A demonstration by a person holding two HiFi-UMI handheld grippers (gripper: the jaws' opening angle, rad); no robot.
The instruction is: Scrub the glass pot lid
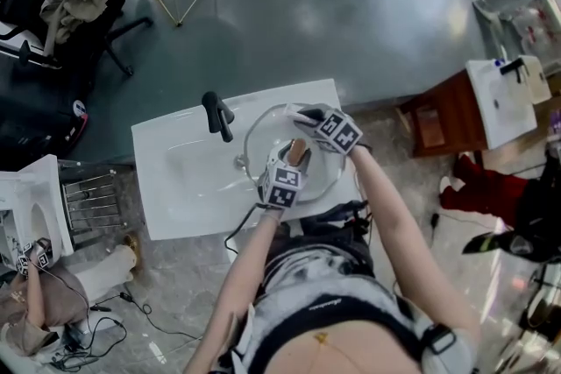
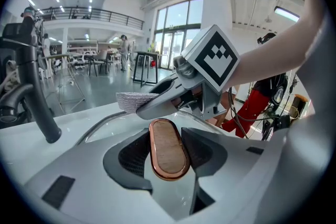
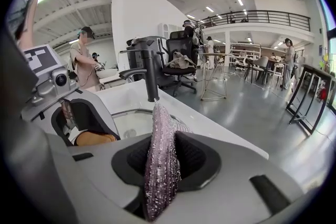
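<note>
Lid (image 1: 263, 144) of glass lies over the sink (image 1: 175, 179), just right of the black faucet (image 1: 217, 115). Its brown oval handle (image 2: 169, 157) is clamped in the left gripper (image 2: 168, 139), long axis along the jaws. The right gripper (image 3: 163, 149) pinches a glittery scrubbing cloth (image 3: 161, 128) that points toward the faucet, with the glass below and ahead. Whether the cloth touches the glass, I cannot tell.
</note>
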